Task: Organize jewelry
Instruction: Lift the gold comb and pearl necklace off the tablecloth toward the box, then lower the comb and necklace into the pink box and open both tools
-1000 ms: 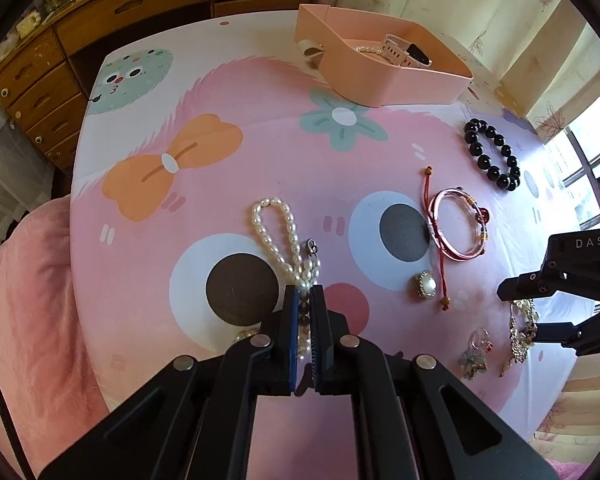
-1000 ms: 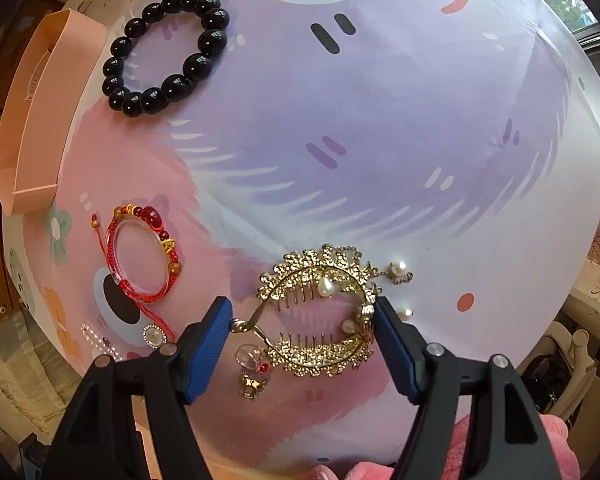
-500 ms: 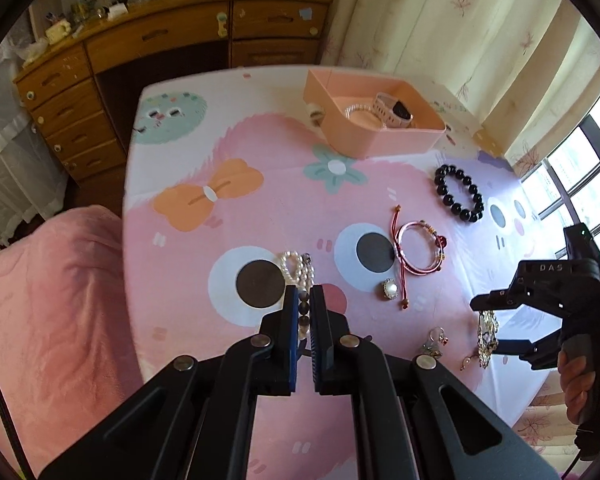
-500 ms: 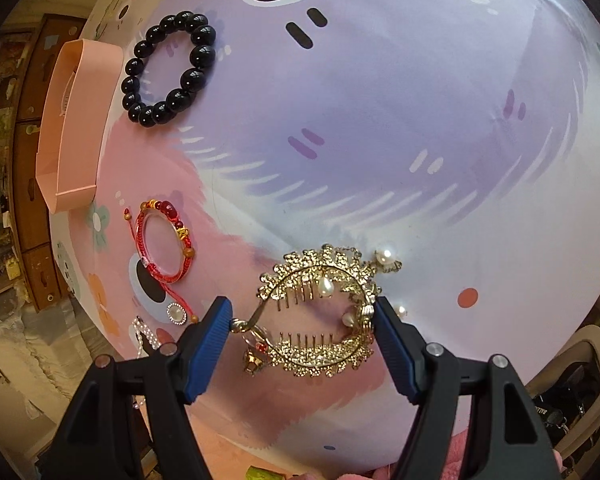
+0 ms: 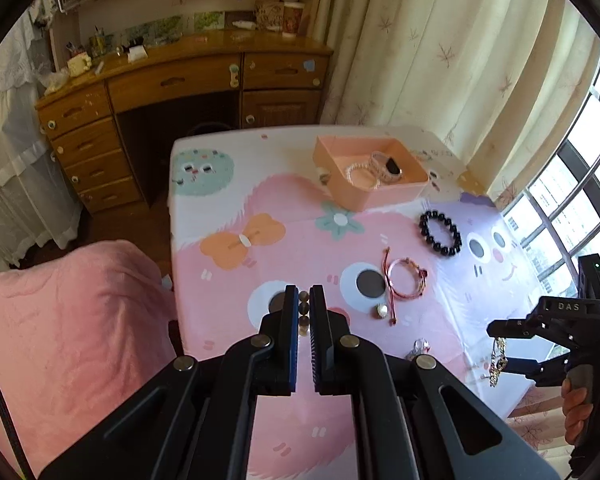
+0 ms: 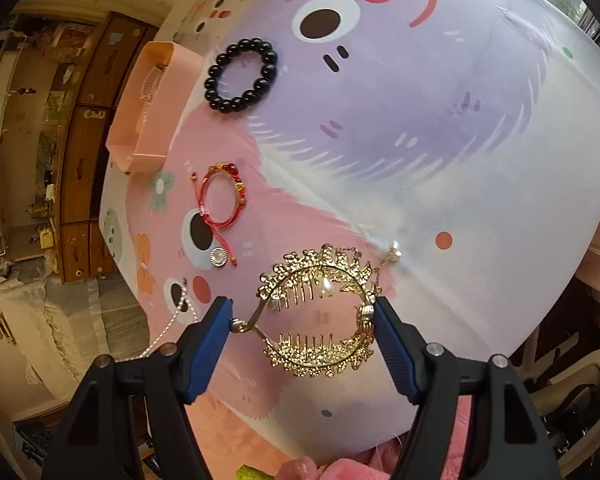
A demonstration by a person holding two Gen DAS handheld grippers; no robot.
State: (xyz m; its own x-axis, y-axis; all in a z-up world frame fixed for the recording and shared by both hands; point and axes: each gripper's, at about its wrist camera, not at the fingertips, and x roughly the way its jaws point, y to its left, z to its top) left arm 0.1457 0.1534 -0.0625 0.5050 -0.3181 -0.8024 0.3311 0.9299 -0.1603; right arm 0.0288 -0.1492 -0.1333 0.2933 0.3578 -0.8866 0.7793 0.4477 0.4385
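Note:
My left gripper (image 5: 304, 308) is shut on a pearl necklace (image 5: 303, 312), held high above the table; its strand hangs down in the right wrist view (image 6: 176, 316). My right gripper (image 6: 302, 316) is shut on a gold hair clip (image 6: 320, 312) with pearls, lifted off the cloth; it shows in the left wrist view (image 5: 498, 364) too. The pink box (image 5: 374, 196) at the table's far side holds a watch (image 5: 388, 168) and a pearl bracelet (image 5: 356, 170). On the cloth lie a black bead bracelet (image 5: 440, 234), a red string bracelet (image 5: 408, 280) and a pearl brooch (image 5: 382, 311).
A small earring (image 5: 420, 346) lies near the table's front edge. A pink blanket (image 5: 72, 332) lies left of the table. A wooden desk (image 5: 180, 92) stands behind, curtains (image 5: 440, 60) and a window (image 5: 572, 200) to the right.
Both grippers rose well above the table. The left lifted the pearl necklace off the cloth; the right lifted the gold hair clip clear of the small earring.

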